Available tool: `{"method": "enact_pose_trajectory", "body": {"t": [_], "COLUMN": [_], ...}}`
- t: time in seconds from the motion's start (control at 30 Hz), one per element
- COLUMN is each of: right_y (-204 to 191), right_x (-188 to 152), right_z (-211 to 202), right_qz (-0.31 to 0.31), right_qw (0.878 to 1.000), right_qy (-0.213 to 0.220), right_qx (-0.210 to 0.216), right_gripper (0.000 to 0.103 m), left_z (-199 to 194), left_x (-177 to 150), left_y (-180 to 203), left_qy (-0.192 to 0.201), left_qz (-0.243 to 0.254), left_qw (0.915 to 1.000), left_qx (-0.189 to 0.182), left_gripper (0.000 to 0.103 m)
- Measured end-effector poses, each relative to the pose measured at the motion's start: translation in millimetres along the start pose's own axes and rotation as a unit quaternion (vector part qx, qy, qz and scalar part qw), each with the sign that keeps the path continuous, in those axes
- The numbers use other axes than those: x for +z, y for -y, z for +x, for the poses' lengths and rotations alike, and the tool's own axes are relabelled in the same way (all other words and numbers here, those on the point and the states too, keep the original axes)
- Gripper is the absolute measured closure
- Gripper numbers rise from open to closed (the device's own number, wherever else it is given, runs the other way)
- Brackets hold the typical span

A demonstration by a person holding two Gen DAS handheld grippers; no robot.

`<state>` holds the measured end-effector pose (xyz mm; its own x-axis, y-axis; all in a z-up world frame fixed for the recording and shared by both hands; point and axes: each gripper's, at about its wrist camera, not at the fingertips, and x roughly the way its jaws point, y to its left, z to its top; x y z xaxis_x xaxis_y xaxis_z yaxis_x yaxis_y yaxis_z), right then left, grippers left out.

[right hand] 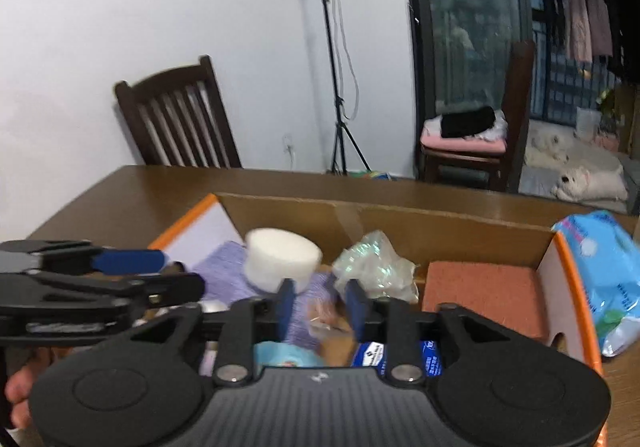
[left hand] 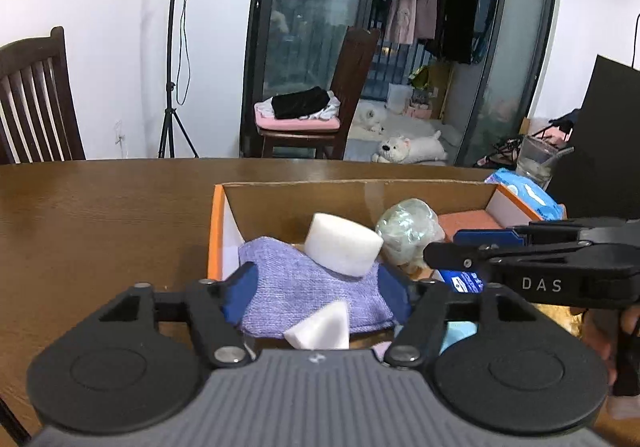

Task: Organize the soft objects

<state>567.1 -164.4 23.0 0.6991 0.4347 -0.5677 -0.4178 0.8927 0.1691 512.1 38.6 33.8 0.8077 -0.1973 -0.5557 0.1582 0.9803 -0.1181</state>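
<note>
An open cardboard box with an orange rim (left hand: 216,231) (right hand: 572,267) sits on the wooden table (left hand: 100,215). Inside lie a purple cloth (left hand: 312,299) (right hand: 228,271), a white foam cylinder (left hand: 342,247) (right hand: 282,259) resting on it, a white foam wedge (left hand: 324,329), a crumpled clear plastic bag (left hand: 408,231) (right hand: 372,267), a terracotta pad (left hand: 468,221) (right hand: 480,299) and a blue packet (right hand: 372,357). My left gripper (left hand: 316,295) (right hand: 172,271) stands open over the box, the purple cloth lying between its fingers. My right gripper (right hand: 320,307) (left hand: 452,247) is open beside it, holding nothing.
A blue pack of wipes (left hand: 524,195) (right hand: 608,279) leans against the box's right side, with a clear cup (left hand: 536,159) behind it. A dark wooden chair (left hand: 36,99) (right hand: 180,119) stands at the table's far left. The right wrist view is motion-blurred.
</note>
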Motion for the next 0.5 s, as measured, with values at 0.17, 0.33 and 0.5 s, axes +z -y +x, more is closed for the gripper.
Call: {"method": "enact_pose_trajectory", "body": {"t": [0.17,0.33,0.5], "right_y": [2.2,-4.8,-15.3], "right_x": [-1.4,8.3,13.1], "right_z": [-6.9,-34.7,-93.6], "right_qz": [0.004,-0.008,-0.023], "right_qw": [1.000,1.000,0.998], "right_qy": [0.010,0.027,0.053], "right_qx": [0.002,-0.006,-0.013], "right_gripper": [0.061,0.061,0.052], "left_z": [-5.2,-30.9,-83.8], "left_x": [0.4,6.5,7.6], "left_y": [-5.6,-4.0,9.1], "left_qy": [0.003,0.017,0.042], "left_qz": [-0.003,-0.002,0.018], "left_qw": [1.0000,0.9998,0.9989], "left_qx": [0.004,0.011,0.013], "left_gripper": [0.033,0.033,0.029]}}
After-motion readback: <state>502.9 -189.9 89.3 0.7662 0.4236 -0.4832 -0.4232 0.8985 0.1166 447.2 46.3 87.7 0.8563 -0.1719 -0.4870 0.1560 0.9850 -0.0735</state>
